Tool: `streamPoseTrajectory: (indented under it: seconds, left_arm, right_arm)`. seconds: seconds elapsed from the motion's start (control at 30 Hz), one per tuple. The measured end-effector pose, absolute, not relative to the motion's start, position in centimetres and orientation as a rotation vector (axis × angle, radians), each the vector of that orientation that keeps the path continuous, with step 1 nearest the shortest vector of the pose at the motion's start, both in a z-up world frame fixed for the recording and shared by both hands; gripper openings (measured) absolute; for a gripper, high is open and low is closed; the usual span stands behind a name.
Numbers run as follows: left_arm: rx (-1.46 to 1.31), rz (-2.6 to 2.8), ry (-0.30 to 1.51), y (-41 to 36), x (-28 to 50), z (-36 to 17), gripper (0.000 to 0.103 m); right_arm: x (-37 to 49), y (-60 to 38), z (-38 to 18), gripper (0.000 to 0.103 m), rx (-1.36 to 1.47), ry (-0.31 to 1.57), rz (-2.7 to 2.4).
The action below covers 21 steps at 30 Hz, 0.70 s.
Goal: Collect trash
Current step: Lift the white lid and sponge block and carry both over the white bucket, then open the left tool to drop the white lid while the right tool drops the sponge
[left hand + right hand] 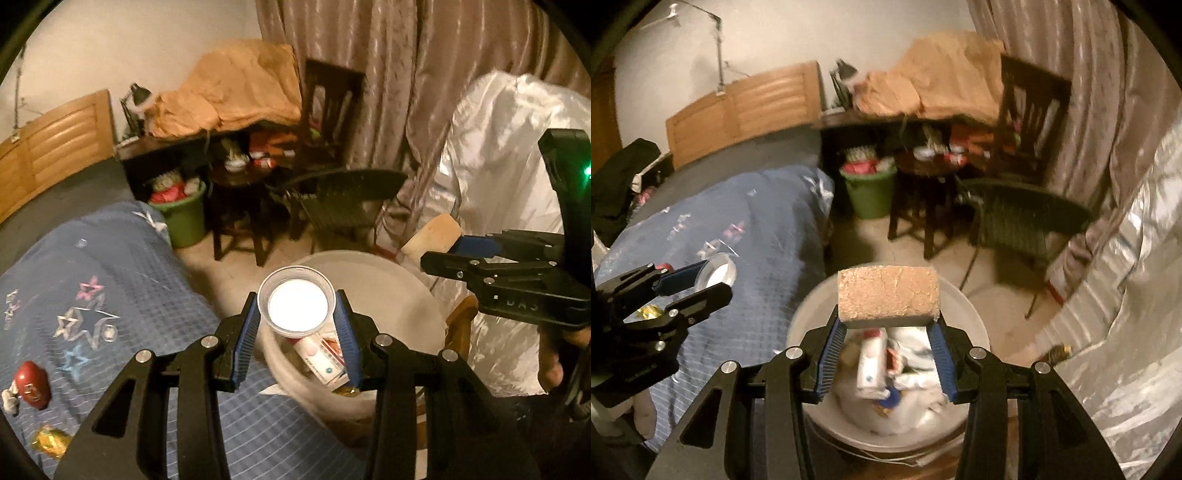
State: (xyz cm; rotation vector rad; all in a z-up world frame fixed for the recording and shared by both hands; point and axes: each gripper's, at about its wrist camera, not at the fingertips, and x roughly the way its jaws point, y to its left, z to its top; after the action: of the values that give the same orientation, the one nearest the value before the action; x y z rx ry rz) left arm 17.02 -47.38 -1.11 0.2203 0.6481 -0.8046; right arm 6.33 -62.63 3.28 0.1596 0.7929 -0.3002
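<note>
The left gripper [298, 317] pinches a clear plastic cup [297, 305] at its fingertips, twelve o'clock; the right gripper [888, 325] likewise pinches a sponge [888, 298], both above the white bin [975, 332].

Clear plastic cup [297, 305] with white inside, tan crumbly sponge [888, 295], white bin [964, 314], navy checked quilt [122, 280] (pink, white and blue stars), green bucket [184, 218]

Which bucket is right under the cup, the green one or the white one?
The white bucket beside the bed, holding trash. The green bucket stands farther off by the dark table.
</note>
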Motion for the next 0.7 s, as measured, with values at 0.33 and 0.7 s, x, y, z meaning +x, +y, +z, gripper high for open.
streamPoseTrajectory:
  seconds: [0.33, 0.7]
  left_arm:
    - [0.273, -0.809, 0.735, -52.3, 18.8, -4.8, 0.039]
    - [0.288, -0.804, 0.747, -53.1, 19.4, -5.1, 0.039]
  right_arm:
    - [7.0, -65.6, -1.9, 0.046, 0.200, 0.877, -0.326]
    - [7.1, -66.0, -3.0, 0.046, 0.207, 0.881, -0.329]
